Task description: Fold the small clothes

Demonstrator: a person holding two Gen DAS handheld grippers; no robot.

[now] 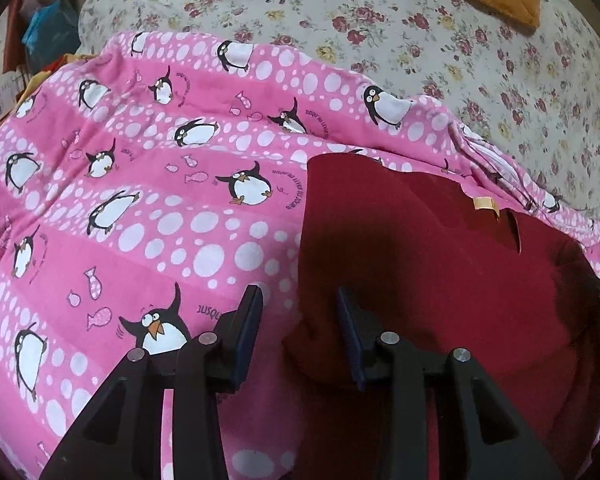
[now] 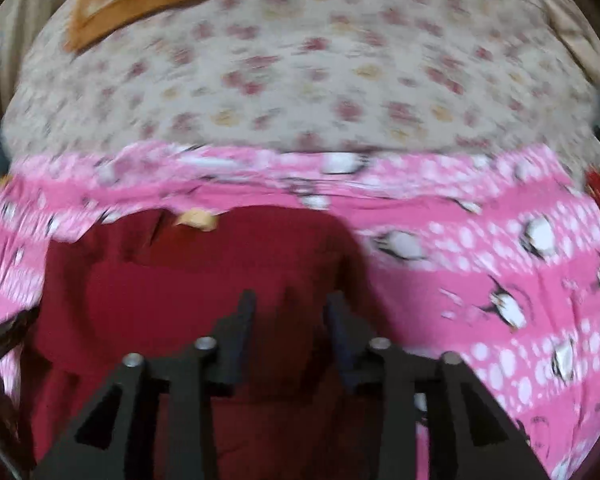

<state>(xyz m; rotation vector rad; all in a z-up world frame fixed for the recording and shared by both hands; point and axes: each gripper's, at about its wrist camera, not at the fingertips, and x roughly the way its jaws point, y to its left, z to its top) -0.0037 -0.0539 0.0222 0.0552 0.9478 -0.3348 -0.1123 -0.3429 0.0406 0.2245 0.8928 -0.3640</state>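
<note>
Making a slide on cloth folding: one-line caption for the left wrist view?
Open left tongs hover at the edge of a dark red garment on a pink penguin blanket.

Soft, dim indoor light fills both fisheye views, whose edges bow and darken at the corners; the left wrist view is sharp, with a deep shadow on the dark red garment (image 1: 440,264) near the fingers, while the right wrist view is smeared throughout by motion blur.
</note>
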